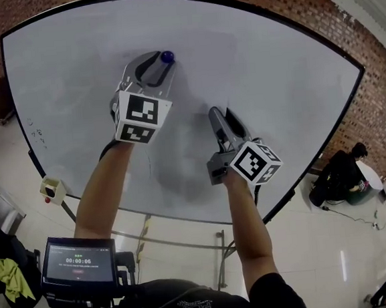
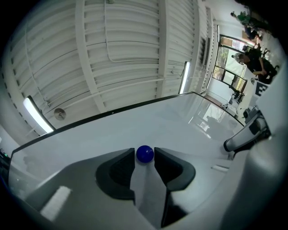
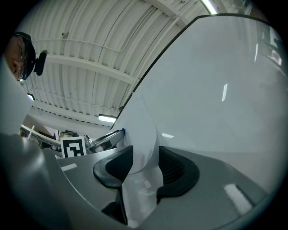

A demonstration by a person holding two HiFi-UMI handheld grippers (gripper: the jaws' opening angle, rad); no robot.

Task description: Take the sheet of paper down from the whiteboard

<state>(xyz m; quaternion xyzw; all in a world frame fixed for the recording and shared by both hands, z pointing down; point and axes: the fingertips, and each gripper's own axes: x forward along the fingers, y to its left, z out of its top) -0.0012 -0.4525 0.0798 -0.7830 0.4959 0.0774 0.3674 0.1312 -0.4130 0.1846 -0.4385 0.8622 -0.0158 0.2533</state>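
Note:
A pale sheet of paper (image 1: pixel 179 151) lies flat against the whiteboard (image 1: pixel 272 62), pinned at its top by a round blue magnet (image 1: pixel 166 56). My left gripper (image 1: pixel 161 60) is at that magnet. In the left gripper view the magnet (image 2: pixel 145 153) sits between the jaw tips with thin slivers of gap on both sides, and the paper (image 2: pixel 146 188) runs down between the jaws. My right gripper (image 1: pixel 217 112) is at the sheet's right edge. In the right gripper view the paper's edge (image 3: pixel 144 130) bows loosely between the wide jaws, unpinched.
The board's black frame (image 1: pixel 314 153) runs down the right, with a brick wall behind it. A timer screen (image 1: pixel 78 260) sits at my chest. A small box (image 1: pixel 52 189) hangs by the board's lower left. A seated person (image 1: pixel 345 170) is at the right on the floor below.

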